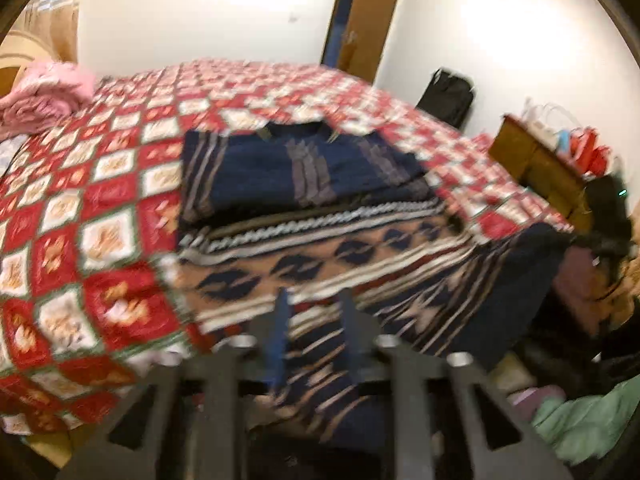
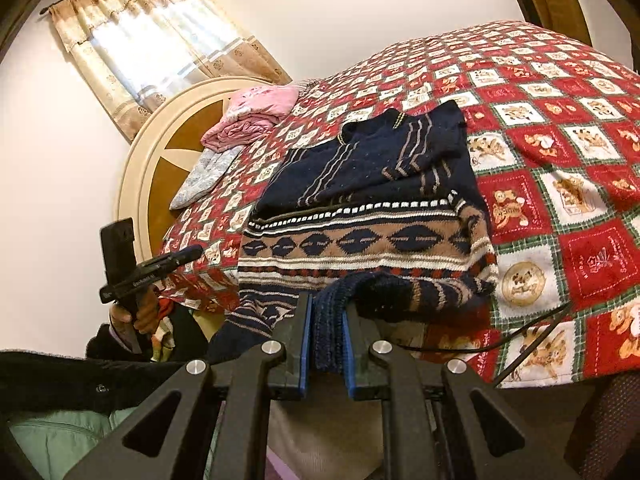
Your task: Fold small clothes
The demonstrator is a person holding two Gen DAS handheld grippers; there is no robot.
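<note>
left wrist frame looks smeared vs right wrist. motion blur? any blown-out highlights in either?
Left wrist view: motion blur throughout, the bedspread checks and patterned sweater smeared, and the white wall blown out in patches. Right wrist view: sharp, knit texture readable on the sweater cuff between the right hand-held gripper pads; only the curtained window clips. Both: fisheye bending and dark corner vignette.

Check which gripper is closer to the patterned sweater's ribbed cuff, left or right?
Right. The right gripper is shut on the ribbed cuff of the patterned sweater. The left gripper is off to the side, at the bed's edge, clear of the cuff.
</note>
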